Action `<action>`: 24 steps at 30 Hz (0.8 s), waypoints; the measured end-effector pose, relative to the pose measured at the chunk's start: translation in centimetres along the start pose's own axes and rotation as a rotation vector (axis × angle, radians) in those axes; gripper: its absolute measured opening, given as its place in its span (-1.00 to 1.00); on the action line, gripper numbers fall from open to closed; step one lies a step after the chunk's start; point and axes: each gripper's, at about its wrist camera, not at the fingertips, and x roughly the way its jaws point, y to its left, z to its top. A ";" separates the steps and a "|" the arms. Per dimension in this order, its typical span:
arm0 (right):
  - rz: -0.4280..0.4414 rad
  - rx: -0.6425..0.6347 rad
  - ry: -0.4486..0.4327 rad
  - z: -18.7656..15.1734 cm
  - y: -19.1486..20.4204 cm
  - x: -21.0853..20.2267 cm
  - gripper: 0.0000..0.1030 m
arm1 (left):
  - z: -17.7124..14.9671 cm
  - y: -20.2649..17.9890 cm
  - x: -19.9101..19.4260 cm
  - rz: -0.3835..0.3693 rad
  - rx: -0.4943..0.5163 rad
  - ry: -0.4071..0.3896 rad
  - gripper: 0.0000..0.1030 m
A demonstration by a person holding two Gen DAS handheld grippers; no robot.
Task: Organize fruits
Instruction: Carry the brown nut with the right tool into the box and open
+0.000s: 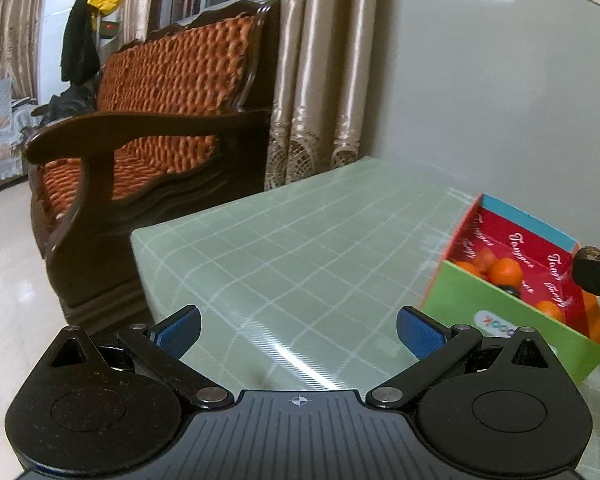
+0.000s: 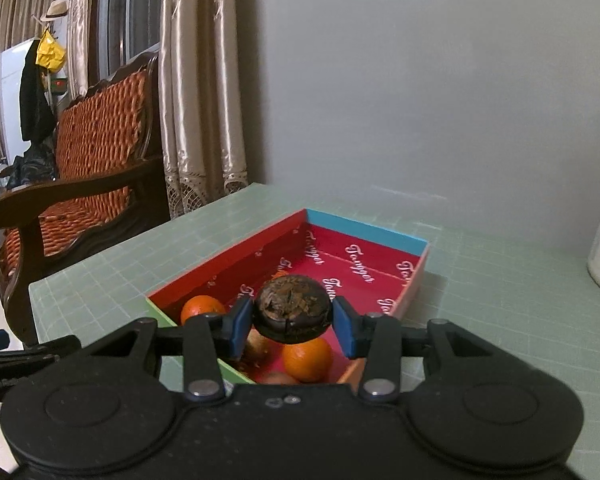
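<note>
Both jaws differ: right gripper (image 2: 293,318) clamps dark round fruit (image 2: 292,307); left gripper (image 1: 298,330) gapes empty.

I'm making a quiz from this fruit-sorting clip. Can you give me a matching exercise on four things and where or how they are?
Column one:
1. left hand-held gripper
2. right hand-held gripper
3. oranges
4. armchair

Column two:
A. lying in the box
B. shut on a dark round fruit
C. open, nothing between its fingers
D. on the floor beside the table

Pairs: 1-C, 2-B, 3-A, 4-D
</note>
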 end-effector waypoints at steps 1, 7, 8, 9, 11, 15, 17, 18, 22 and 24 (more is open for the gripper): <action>0.001 -0.003 0.003 0.1 0.2 0.3 -0.18 | 0.0 0.2 0.1 0.004 -0.004 0.002 1.00; -0.010 -0.018 0.027 0.3 0.7 2.0 -0.19 | 0.1 1.2 0.7 0.005 -0.038 0.017 1.00; -0.013 -0.018 0.031 0.3 0.7 2.2 -0.19 | 0.1 1.3 0.8 0.004 -0.042 0.020 1.00; -0.015 -0.016 0.036 0.4 0.7 2.4 -0.19 | 0.1 1.4 0.8 0.004 -0.044 0.021 1.00; -0.025 -0.018 0.048 0.4 0.6 2.9 -0.19 | 0.1 1.4 0.8 0.003 -0.046 0.021 1.00; -0.051 -0.027 0.078 0.4 0.3 3.9 -0.19 | 0.0 1.3 0.7 0.002 -0.043 0.021 1.00; -0.060 -0.025 0.093 0.5 -0.1 4.4 -0.18 | 0.0 1.2 0.8 0.003 -0.043 0.024 1.00; -0.062 -0.022 0.099 0.6 -0.2 4.6 -0.18 | 0.1 1.3 0.8 0.002 -0.044 0.025 1.00; -0.063 -0.025 0.126 0.9 -0.8 5.4 -0.18 | 0.1 1.3 1.0 0.001 -0.049 0.032 1.00; -0.063 -0.037 0.139 1.0 -1.0 5.7 -0.18 | 0.2 1.2 1.1 -0.001 -0.051 0.036 1.00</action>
